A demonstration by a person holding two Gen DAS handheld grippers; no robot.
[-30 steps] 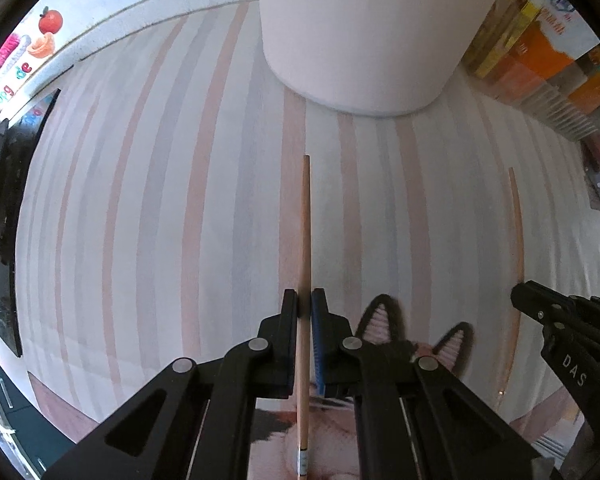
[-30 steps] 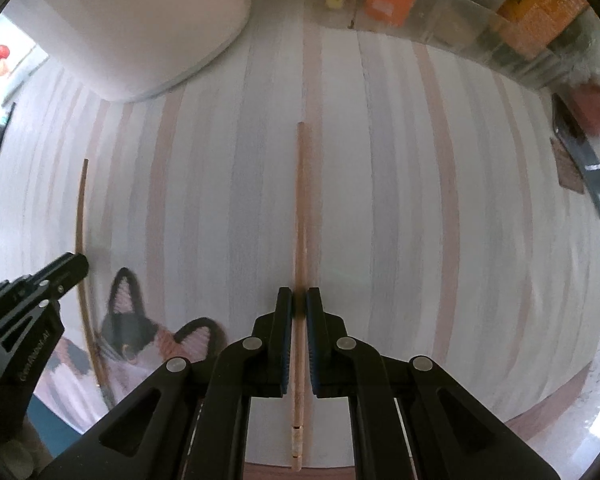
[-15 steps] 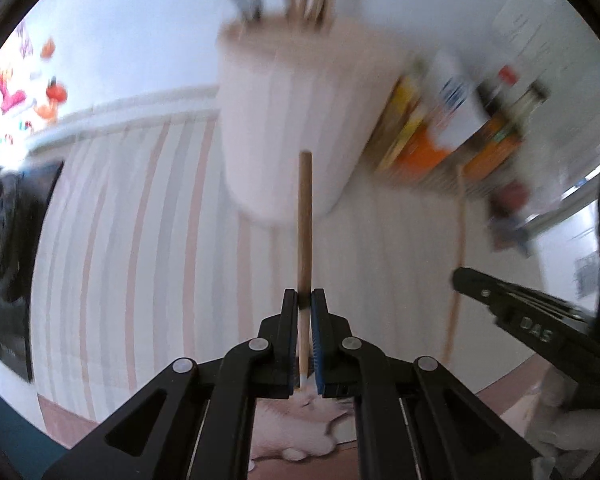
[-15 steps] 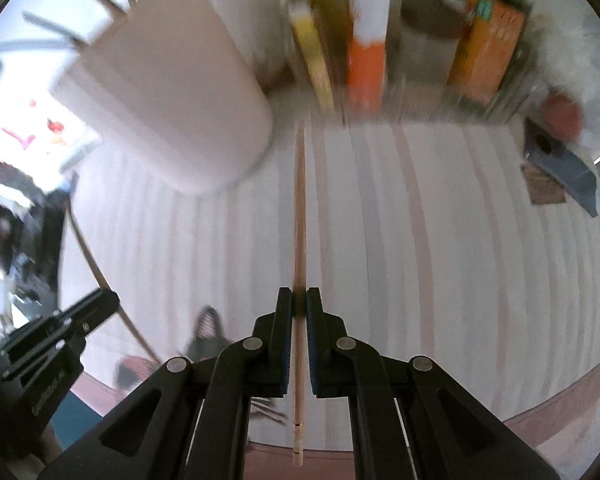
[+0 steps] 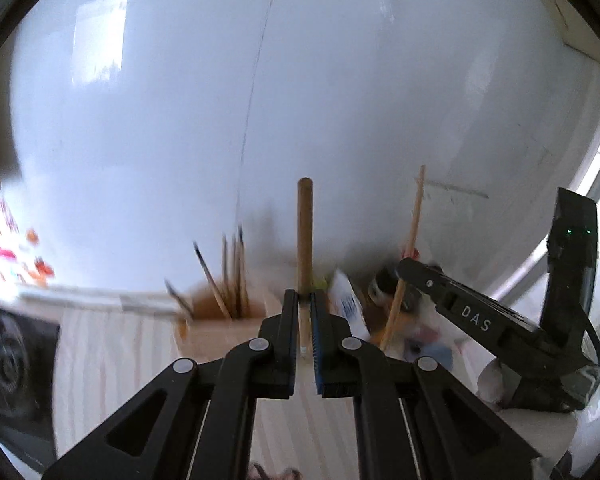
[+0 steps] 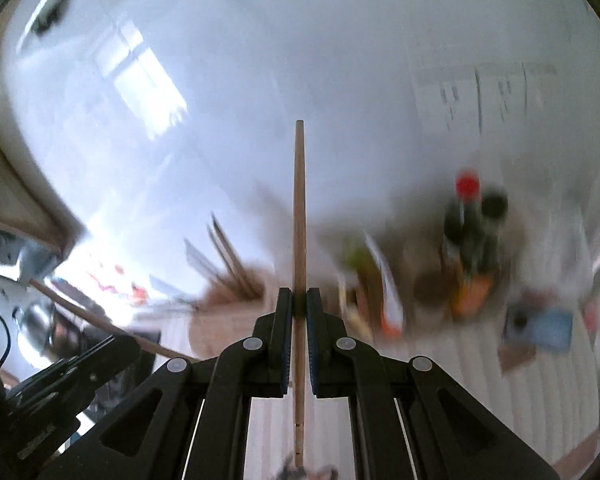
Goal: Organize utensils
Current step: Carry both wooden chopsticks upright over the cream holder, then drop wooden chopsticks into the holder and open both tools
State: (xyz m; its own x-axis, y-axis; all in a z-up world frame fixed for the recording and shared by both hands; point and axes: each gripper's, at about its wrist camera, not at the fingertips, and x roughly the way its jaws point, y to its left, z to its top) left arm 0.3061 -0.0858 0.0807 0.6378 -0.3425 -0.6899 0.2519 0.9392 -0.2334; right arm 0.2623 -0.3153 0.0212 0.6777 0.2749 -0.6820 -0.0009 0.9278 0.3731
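A white wall (image 5: 340, 80) fills the upper part of both views, with the striped tablecloth (image 5: 112, 344) only a band along the bottom. A second ago both cameras looked down at that cloth with the chopsticks held flat over it; now both are tipped up to face the wall, so each stick has been lifted clear and swung toward the utensil holder (image 5: 220, 320). By my reading, the pick-up is finished and the drop into the holder comes next.

The left gripper (image 5: 305, 300) is closed on a wooden chopstick (image 5: 305, 232), which rises straight up from the jaws at centre frame with its blunt end against the wall. The holder sits just left of the jaws and behind them, already bristling with other chopsticks (image 5: 228, 280).

The right gripper (image 6: 299, 304) is likewise clamped on a second chopstick (image 6: 299, 208), which runs up the middle of its frame, its lower end showing below the jaws. In this view the holder (image 6: 228, 312) lies lower left of centre, blurred, with bottles and packets (image 6: 468, 248) to the right.

In the left view the right gripper (image 5: 408, 268) appears at right with its stick slanting upward.
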